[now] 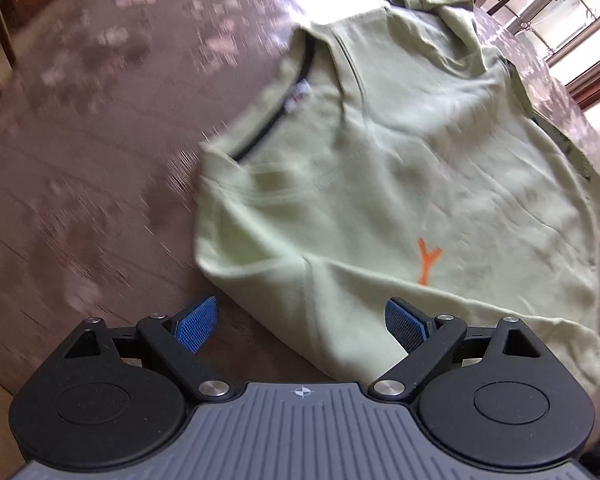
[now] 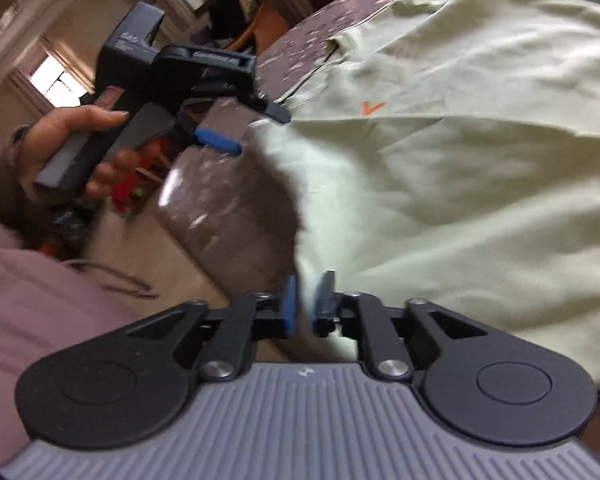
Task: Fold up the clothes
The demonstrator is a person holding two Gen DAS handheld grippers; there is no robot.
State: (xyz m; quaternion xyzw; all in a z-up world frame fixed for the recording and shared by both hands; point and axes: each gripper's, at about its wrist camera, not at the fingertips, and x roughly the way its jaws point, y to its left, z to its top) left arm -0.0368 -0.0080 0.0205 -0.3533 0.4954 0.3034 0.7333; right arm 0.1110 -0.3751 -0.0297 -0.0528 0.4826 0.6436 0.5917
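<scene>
Now left fingers (image 1: 204, 322) spread, empty; right fingers (image 2: 289, 306) nearly closed on shirt (image 2: 460, 168) edge.

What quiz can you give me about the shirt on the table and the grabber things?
1. True or false: the shirt lying on the table is bright blue.
2. What colour is the mark on the shirt? A orange, B purple, C black.
3. On the left gripper, do the jaws stand wide apart or shut?
Key: 1 false, it is pale green; 2 A; 3 wide apart.
</scene>
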